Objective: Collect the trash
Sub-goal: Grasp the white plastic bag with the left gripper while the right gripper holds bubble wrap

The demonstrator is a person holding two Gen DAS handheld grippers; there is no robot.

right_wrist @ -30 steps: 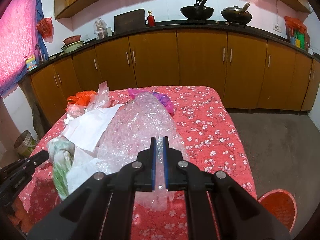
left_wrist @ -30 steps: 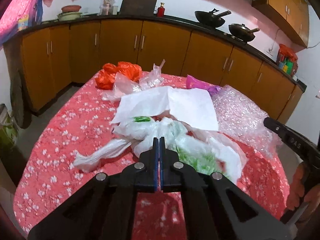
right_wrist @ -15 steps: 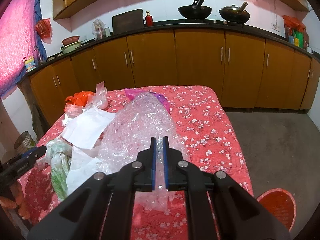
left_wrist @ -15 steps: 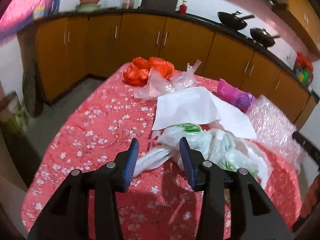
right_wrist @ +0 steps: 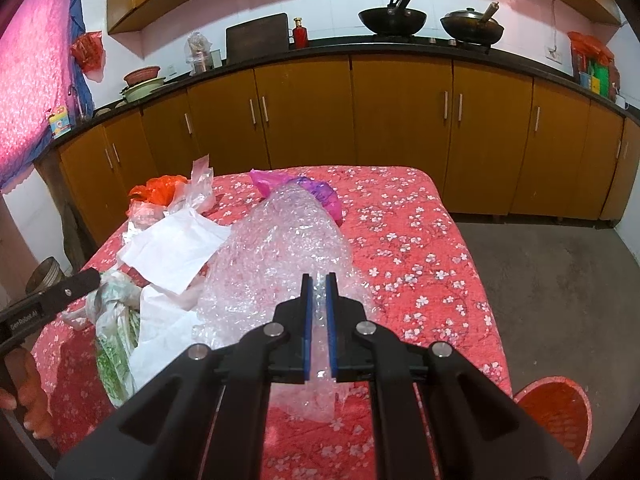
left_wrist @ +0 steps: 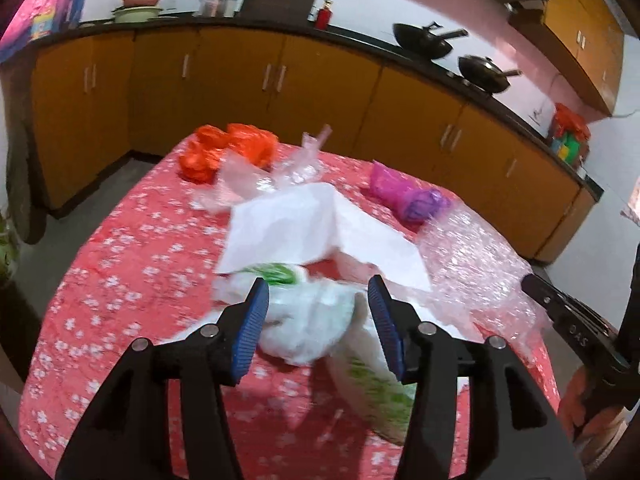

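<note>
Plastic bag (left_wrist: 312,322), white and crumpled on the red worktop (left_wrist: 132,280), sits between my gaping left tongs (left_wrist: 318,314): light, limp, slippery, so I'd pinch a bunched fold. Right tongs (right_wrist: 319,308) pinch bubble wrap (right_wrist: 280,248).

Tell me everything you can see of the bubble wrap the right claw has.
The bubble wrap is a clear, crumpled, shiny sheet, lying heaped along the red flowered tablecloth. Its near end is pinched between the right claw's blue pads. Its left edge meets the white paper; its far end lies against a pink bag.
</note>
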